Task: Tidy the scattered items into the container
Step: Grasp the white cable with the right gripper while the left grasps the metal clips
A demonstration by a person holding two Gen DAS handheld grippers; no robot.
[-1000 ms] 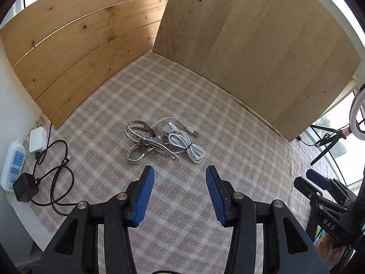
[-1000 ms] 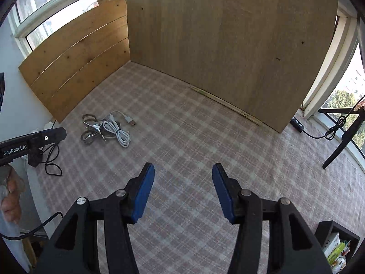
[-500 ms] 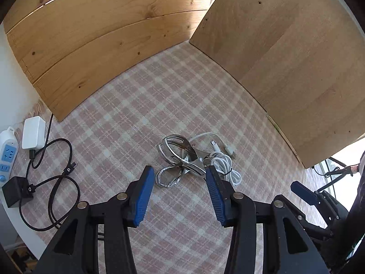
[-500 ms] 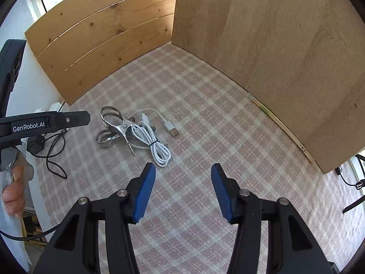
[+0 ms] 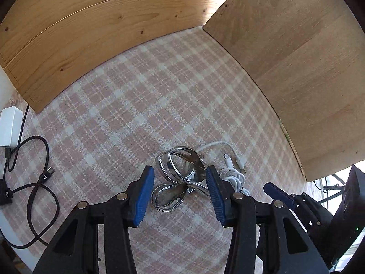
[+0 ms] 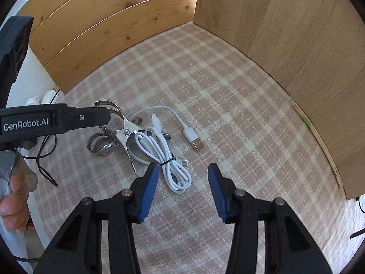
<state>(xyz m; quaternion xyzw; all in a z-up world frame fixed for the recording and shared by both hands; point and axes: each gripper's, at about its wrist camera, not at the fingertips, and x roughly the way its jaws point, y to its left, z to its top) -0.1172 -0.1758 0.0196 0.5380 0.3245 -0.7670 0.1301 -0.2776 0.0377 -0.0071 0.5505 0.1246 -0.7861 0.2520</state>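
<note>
A shiny metal spring clip (image 5: 190, 177) lies on the checked cloth, tangled with a white USB cable (image 5: 235, 178). My left gripper (image 5: 179, 172) hovers just over the clip, open, and the clip shows between its blue pads untouched. In the right wrist view the clip (image 6: 123, 134) lies left of the tied cable coil (image 6: 159, 148), with a loose USB plug (image 6: 194, 141) beside it. My right gripper (image 6: 183, 170) hangs over the coil's near loop. Its jaws are closing, and the pads touch nothing. No container shows in either view.
Wooden panels (image 5: 296, 68) wall the back and right of the cloth. A white charger (image 5: 9, 125) and a black cable (image 5: 34, 182) lie at the table's left edge. A hand (image 6: 13, 194) holds the left gripper's body (image 6: 57, 121), which reaches over the clip.
Both grippers have sunk toward the clip and cable, which now look much larger. The right gripper came in from the right over the coil, and its jaws have narrowed a little.
</note>
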